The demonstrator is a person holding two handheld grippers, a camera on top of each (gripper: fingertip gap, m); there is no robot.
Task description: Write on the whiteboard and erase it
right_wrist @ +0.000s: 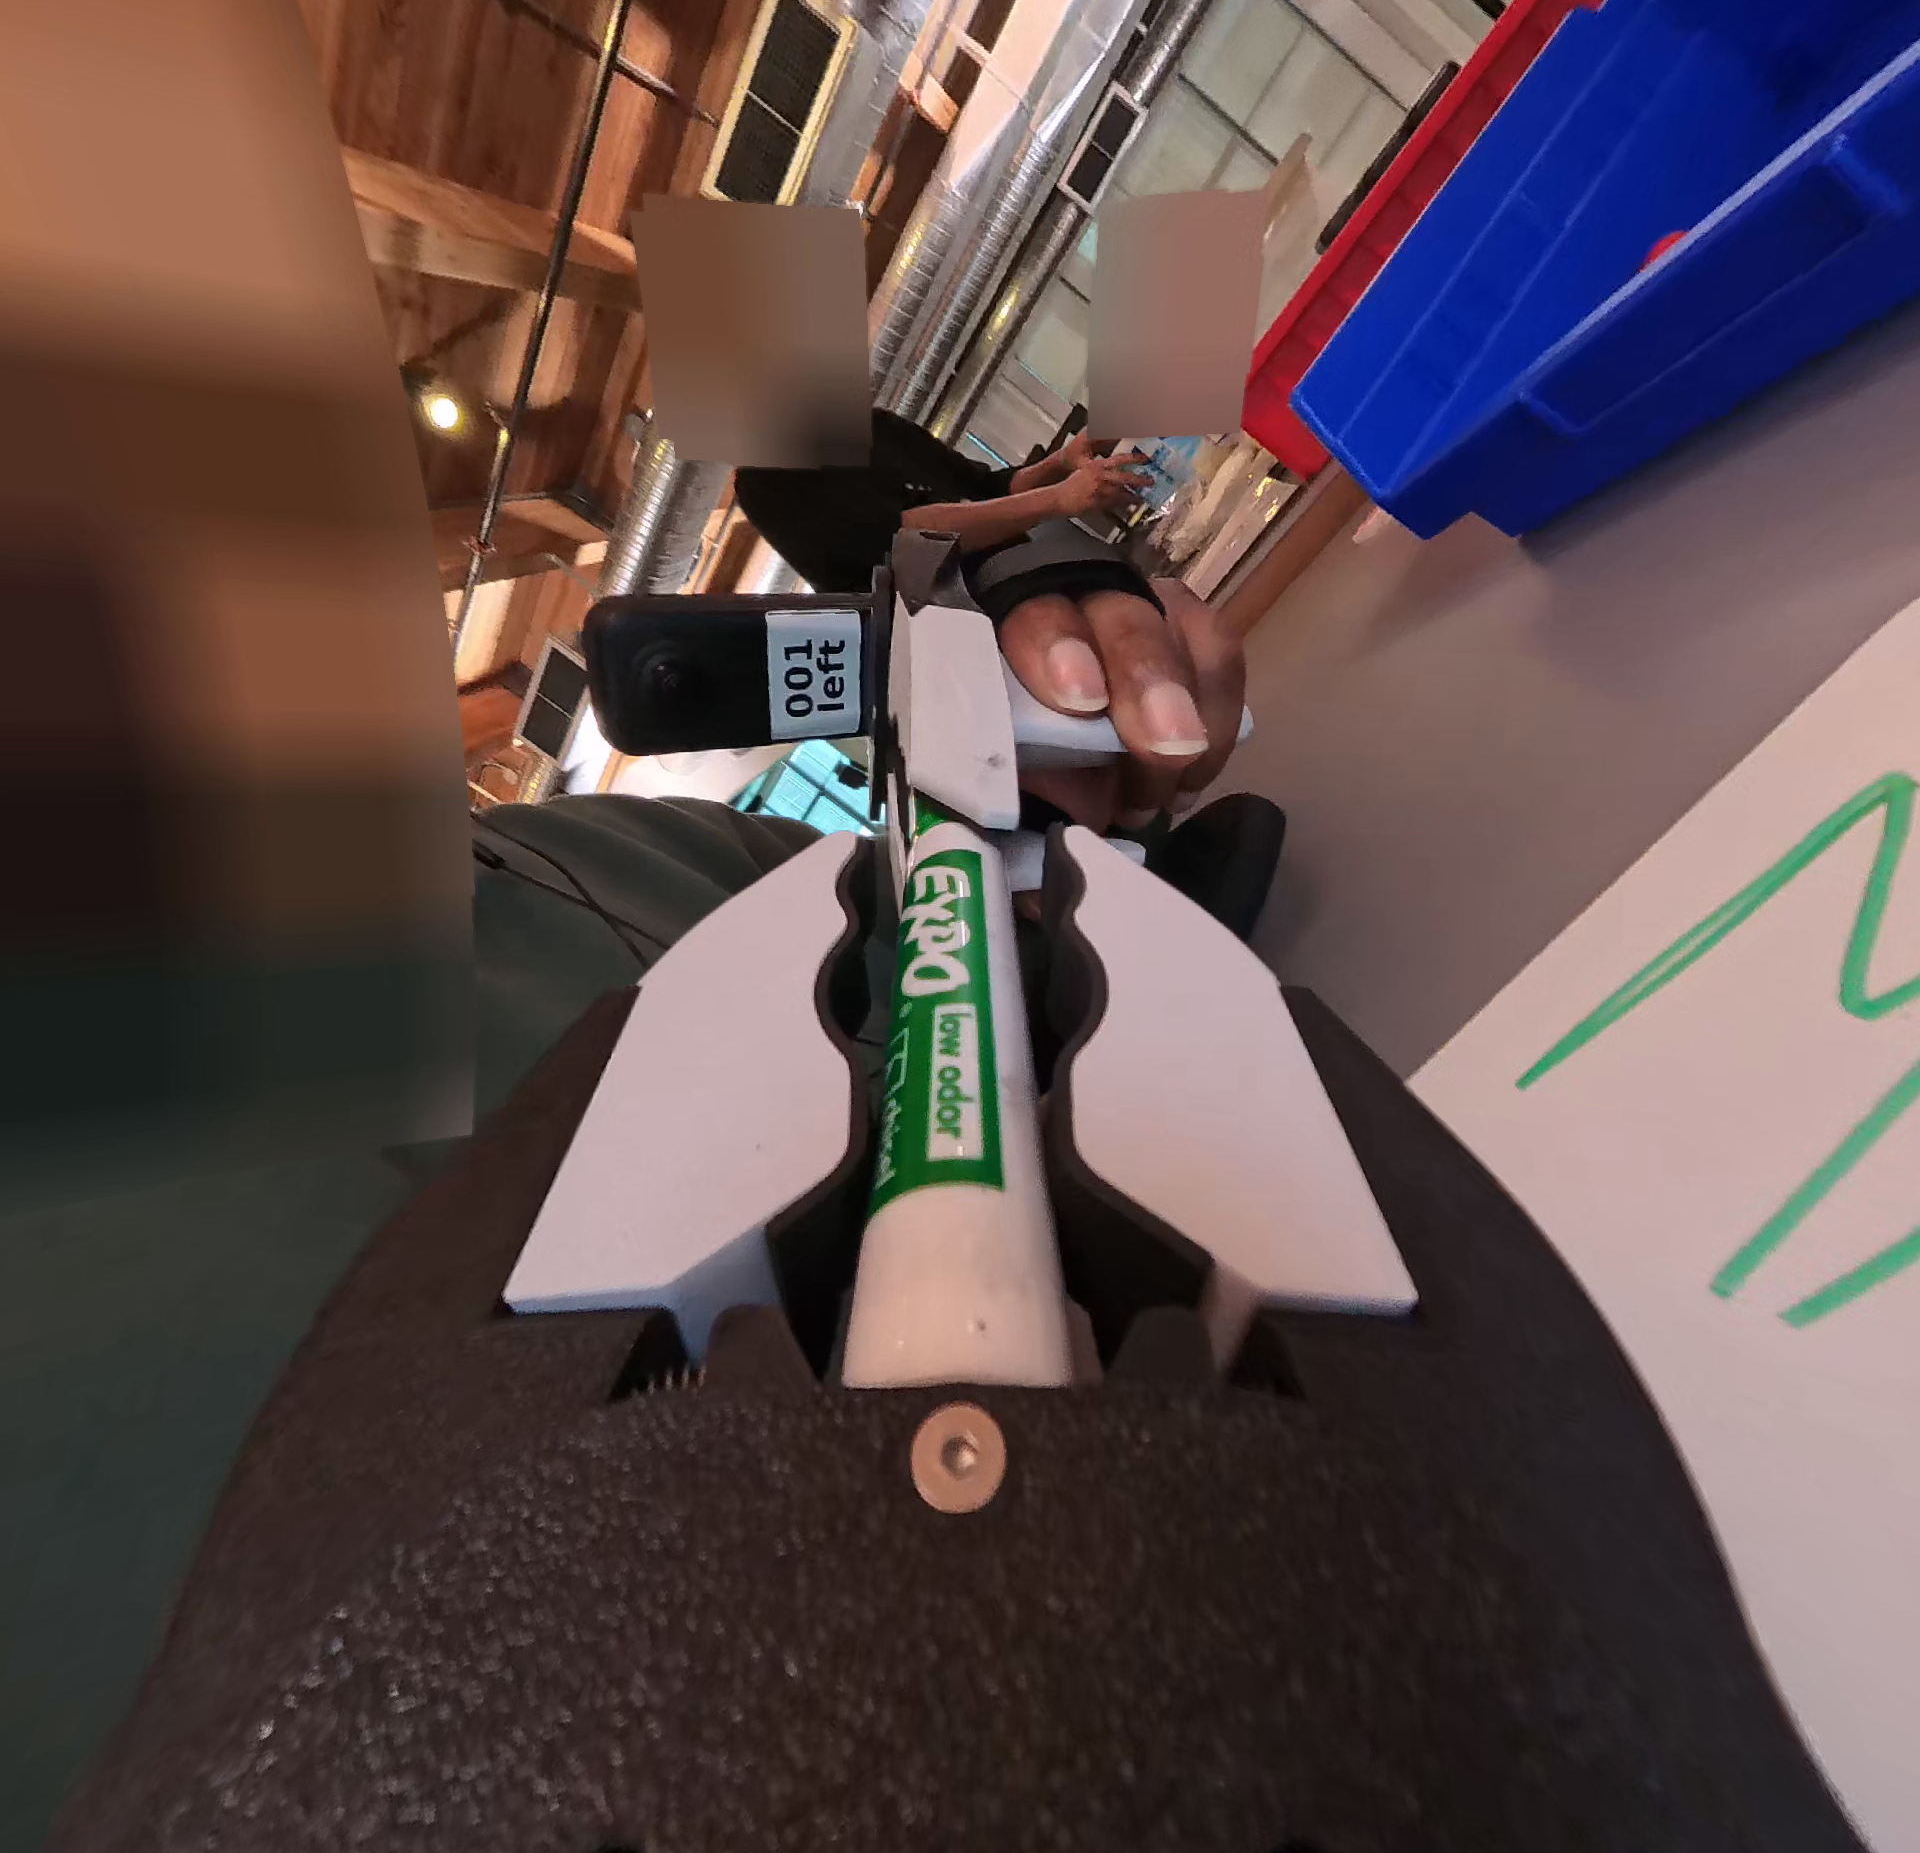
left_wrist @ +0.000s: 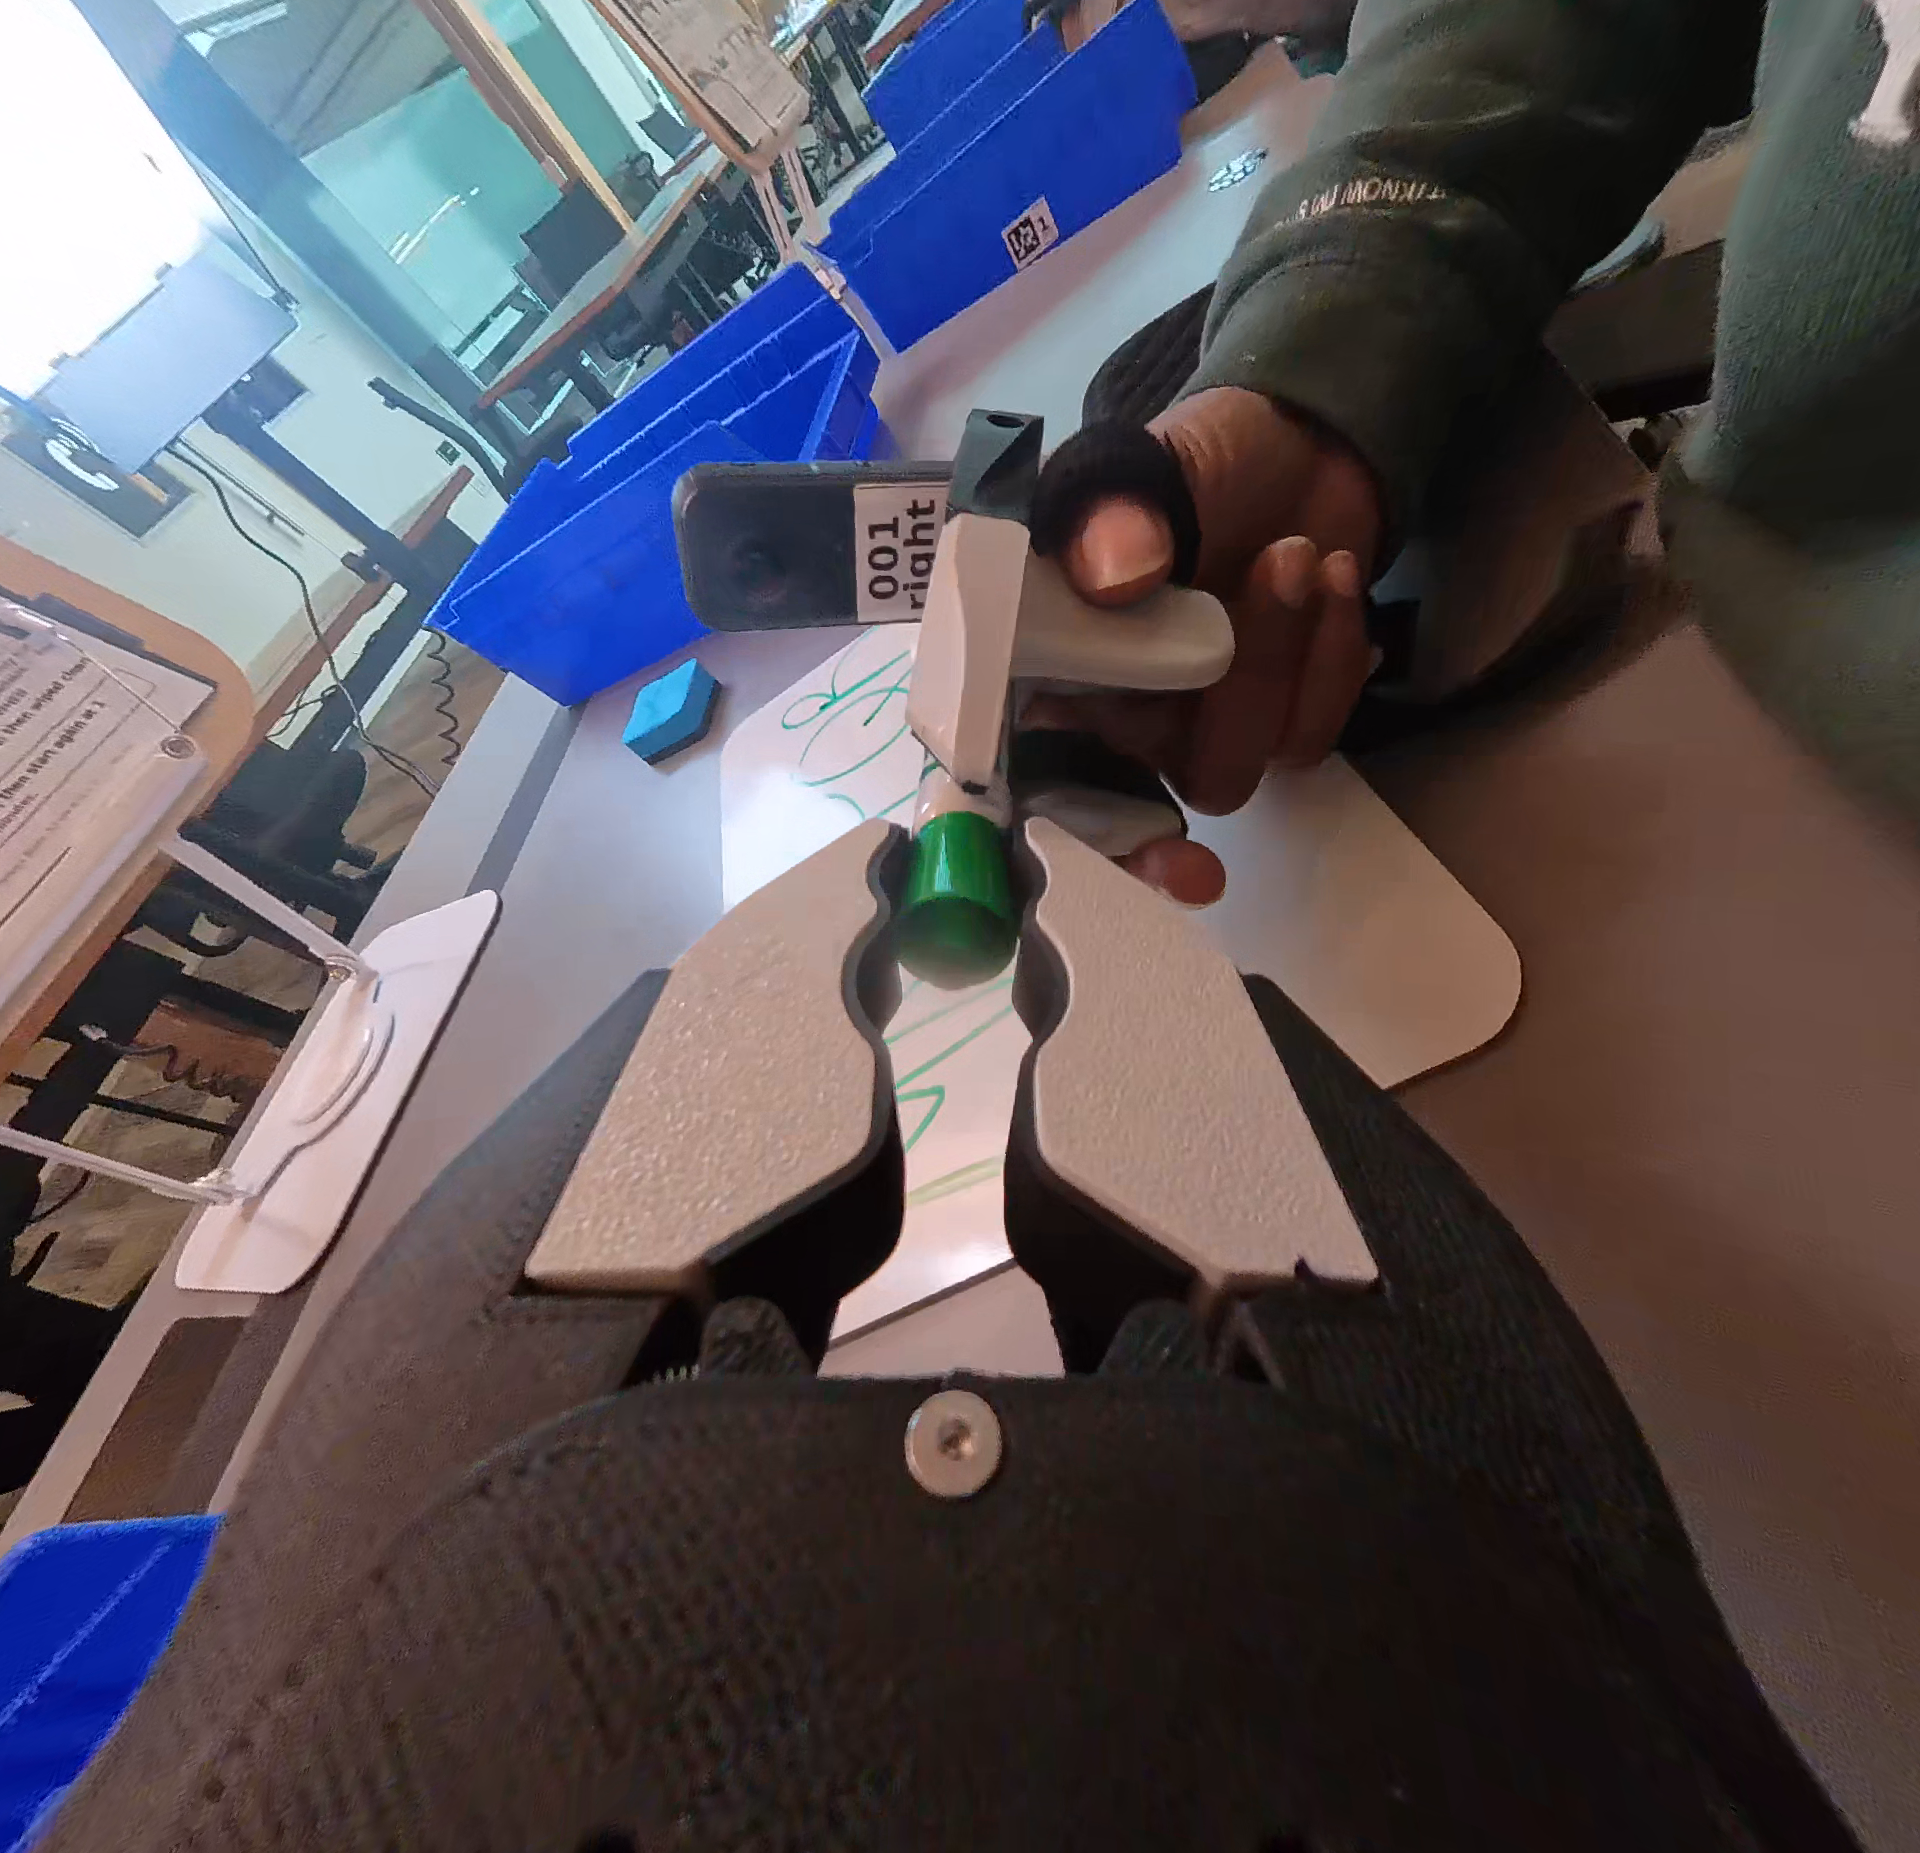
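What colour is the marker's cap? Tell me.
Green. The cap shows best in the left wrist view, between the left gripper fingers.

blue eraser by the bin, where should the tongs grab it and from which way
Grip the blue eraser across its two longer straight sides, coming down from above. It lies flat on the table, so its top is open while its thin edges sit low. The blue bin stands close behind it, which would likely crowd a sideways approach.
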